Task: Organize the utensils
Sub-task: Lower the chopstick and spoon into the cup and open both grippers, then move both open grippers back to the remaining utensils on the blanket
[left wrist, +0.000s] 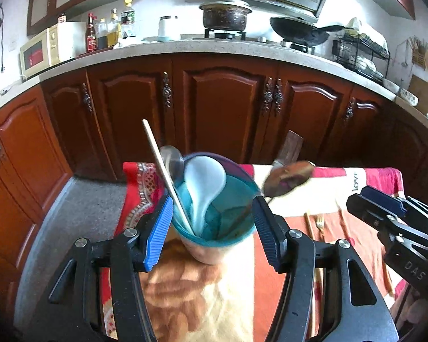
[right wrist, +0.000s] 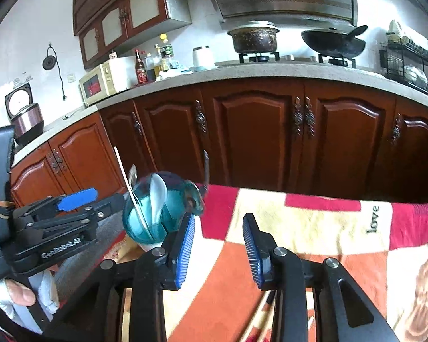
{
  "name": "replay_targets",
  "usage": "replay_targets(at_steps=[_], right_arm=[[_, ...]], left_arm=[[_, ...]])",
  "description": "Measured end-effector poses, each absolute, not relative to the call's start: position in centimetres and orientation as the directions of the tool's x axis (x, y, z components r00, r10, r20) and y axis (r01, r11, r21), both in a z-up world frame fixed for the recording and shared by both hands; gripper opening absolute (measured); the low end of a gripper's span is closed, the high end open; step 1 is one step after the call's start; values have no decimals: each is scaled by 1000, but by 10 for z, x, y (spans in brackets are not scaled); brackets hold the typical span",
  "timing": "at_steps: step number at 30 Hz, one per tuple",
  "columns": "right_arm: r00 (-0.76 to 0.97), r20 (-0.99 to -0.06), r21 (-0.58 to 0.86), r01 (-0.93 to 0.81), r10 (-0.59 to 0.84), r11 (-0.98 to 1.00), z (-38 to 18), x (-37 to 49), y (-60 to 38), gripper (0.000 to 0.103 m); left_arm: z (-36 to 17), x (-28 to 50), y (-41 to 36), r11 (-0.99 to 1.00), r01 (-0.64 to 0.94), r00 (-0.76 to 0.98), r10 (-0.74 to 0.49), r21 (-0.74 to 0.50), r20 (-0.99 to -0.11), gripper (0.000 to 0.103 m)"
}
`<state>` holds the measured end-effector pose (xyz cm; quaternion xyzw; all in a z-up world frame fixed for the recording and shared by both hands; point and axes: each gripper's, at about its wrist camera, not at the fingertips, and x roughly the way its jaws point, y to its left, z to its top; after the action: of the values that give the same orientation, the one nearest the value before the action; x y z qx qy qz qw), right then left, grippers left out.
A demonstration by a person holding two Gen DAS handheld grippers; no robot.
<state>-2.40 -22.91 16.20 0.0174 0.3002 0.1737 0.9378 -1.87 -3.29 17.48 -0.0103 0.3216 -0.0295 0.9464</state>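
Left wrist view puts my left fingers (left wrist: 212, 228) at the centre of the frame, one blue pad on each side of the teal cup (left wrist: 214, 213). The pads stand apart and I cannot tell whether they touch the cup's wall or only flank it. Out of the cup stick a white spoon (left wrist: 205, 182), a pale chopstick (left wrist: 168, 176) leaning toward the upper left and a metal spoon (left wrist: 172, 159) behind it. At the cup's right rim a dark wooden spoon (left wrist: 288, 178) shows blurred, its bowl above the patterned cloth (left wrist: 199, 293) that covers the desk. Lower right of the cup, a small gold fork (left wrist: 319, 223) and a thin stick (left wrist: 309, 225) lie on the cloth. My right fingers (left wrist: 385, 202) come in from the right edge of this view, near the cup but apart from it.

From the right wrist view my right fingers (right wrist: 218, 245) sit at lower centre, parted, with only cloth (right wrist: 299, 228) showing between the pads. The cup (right wrist: 157, 211) stands just left of the left pad, at the upper left of that pad's tip; the white spoon (right wrist: 158, 196) and the chopstick (right wrist: 127, 179) rise from it. My left fingers (right wrist: 80, 196) reach in from the left edge toward the cup, and a bit of my hand (right wrist: 20, 293) shows at lower left
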Motion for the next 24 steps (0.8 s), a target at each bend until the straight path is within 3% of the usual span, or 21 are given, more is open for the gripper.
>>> replay_targets(at_steps=[24], right_arm=[[717, -674, 162, -92, 178, 982, 109, -54, -356, 38]], left_arm=[[135, -30, -143, 980, 199, 715, -158, -19, -681, 58]])
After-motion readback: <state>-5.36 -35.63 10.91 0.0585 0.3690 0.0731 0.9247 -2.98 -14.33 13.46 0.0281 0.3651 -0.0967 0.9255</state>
